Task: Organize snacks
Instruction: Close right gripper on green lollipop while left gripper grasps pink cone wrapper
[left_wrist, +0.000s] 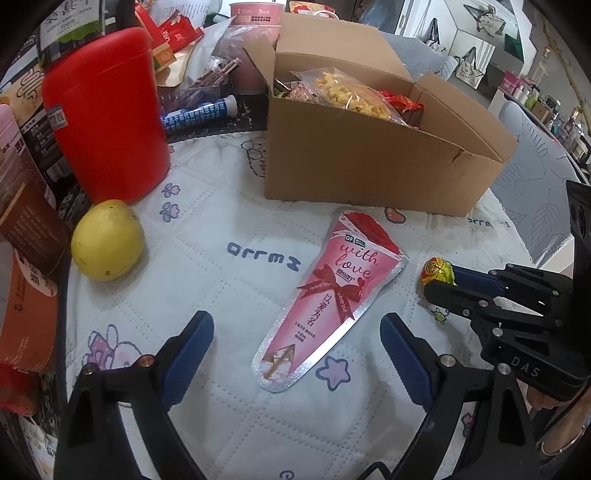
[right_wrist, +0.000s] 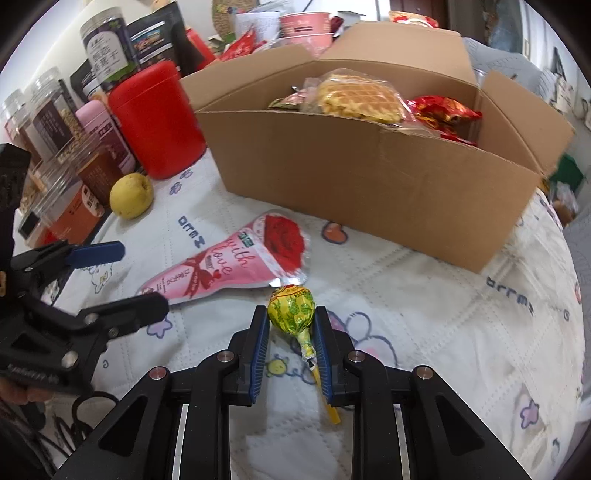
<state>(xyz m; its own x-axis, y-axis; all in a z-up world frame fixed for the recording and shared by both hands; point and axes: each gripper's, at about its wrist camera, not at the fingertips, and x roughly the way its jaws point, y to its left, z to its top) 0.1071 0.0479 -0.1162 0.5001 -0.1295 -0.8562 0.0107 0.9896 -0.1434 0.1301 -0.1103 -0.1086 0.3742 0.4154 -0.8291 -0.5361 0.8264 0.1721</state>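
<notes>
Left wrist view: my left tongs (left_wrist: 297, 345) stand wide apart over the quilted worktop (left_wrist: 229, 295), their blue pads either side of the narrow end of the pink cone pack (left_wrist: 334, 295), not touching it. The open box (left_wrist: 369, 162) of snacks stands just behind it. A yellow fruit (left_wrist: 107, 239) lies beside the red canister (left_wrist: 107, 110).

Right wrist view: my right tongs (right_wrist: 291, 325) are clamped on the lollipop (right_wrist: 291, 305), its stick trailing back on the worktop, just beside the pack's wide end.

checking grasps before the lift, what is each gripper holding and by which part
Right gripper grips the lollipop by its wrapped head. Left gripper is open, holding nothing.
</notes>
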